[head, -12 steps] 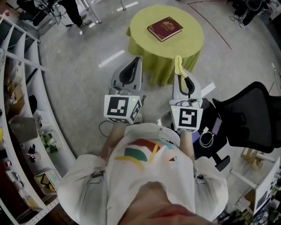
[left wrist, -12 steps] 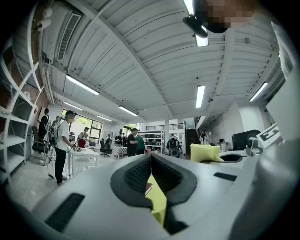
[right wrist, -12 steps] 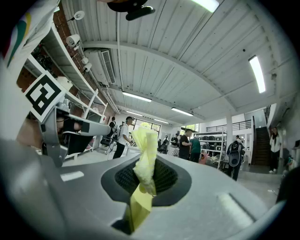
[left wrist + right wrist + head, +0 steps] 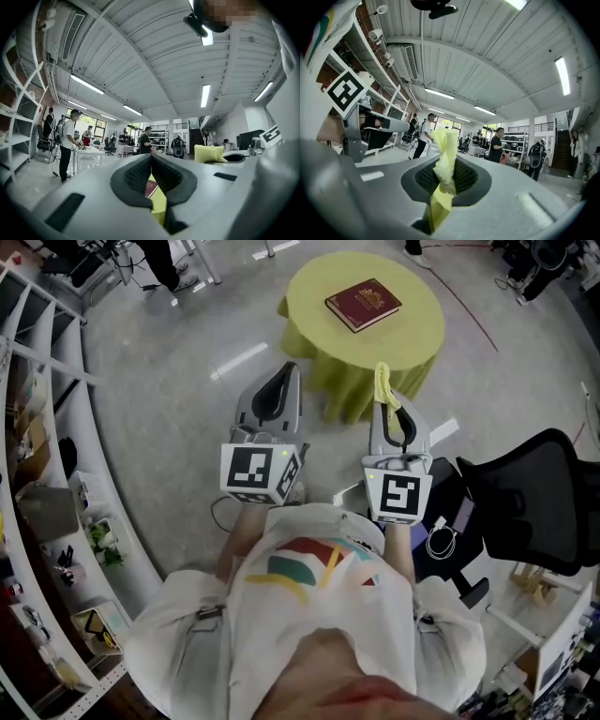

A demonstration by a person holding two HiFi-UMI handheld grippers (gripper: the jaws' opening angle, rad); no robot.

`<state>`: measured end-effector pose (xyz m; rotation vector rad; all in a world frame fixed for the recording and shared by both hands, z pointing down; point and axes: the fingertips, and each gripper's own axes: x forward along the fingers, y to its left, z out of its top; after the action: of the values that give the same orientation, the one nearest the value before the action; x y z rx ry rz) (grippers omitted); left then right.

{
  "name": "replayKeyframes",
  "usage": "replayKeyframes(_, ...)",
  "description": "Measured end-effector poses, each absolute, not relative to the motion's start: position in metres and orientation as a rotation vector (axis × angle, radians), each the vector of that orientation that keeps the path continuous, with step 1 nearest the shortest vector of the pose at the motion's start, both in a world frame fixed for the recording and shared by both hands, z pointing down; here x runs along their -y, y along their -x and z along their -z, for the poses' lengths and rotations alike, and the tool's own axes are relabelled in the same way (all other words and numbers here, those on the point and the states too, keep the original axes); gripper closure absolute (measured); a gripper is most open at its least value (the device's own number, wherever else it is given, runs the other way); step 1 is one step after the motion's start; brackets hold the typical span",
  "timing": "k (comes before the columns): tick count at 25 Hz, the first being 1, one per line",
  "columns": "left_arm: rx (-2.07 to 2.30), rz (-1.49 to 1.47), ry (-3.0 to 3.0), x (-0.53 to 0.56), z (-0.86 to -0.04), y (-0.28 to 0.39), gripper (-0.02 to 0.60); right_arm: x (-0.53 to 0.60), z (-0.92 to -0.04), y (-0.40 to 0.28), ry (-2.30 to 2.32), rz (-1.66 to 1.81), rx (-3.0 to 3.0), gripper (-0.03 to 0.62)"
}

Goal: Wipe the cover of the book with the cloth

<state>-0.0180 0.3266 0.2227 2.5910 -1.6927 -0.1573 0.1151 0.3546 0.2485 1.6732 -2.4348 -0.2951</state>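
Book (image 4: 363, 304) lies on the far yellow table (image 4: 412, 348) in the head view. Only the gripper views show the grips: right gripper (image 4: 446, 177) pinches the cloth (image 4: 445, 150), left gripper (image 4: 151, 164) is closed and empty.

Held out ahead of chest, side by side, both pointing toward 12 o'clock. At 11 o'clock: left gripper (image 4: 289, 373), jaws pressed together, nothing between. At 1 o'clock: right gripper (image 4: 387, 404), jaws clamped on cloth (image 4: 381, 381), strip poking past tips. Marker cubes (image 4: 261, 472) nearest torso. Forearms (image 4: 236, 526) bare, tucked close to body.
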Motion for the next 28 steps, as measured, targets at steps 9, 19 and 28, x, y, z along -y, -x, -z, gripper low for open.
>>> replayKeyframes(9, 1.693, 0.179, -2.581, -0.312, -0.223, 0.053, 0.566, -0.338, -0.246, -0.083, -1.697, 0.278, 2.478, 0.563)
replayKeyframes(19, 1.64, 0.207, -2.545, -0.292, -0.24, 0.104, 0.566, -0.332, -0.268, -0.044, -1.725, 0.18, 2.405, 0.562)
replayKeyframes(28, 1.589, 0.22, -2.572, -0.262, -0.243, 0.098, 0.566, -0.299, -0.273, -0.057, -1.793, 0.131, 2.392, 0.563)
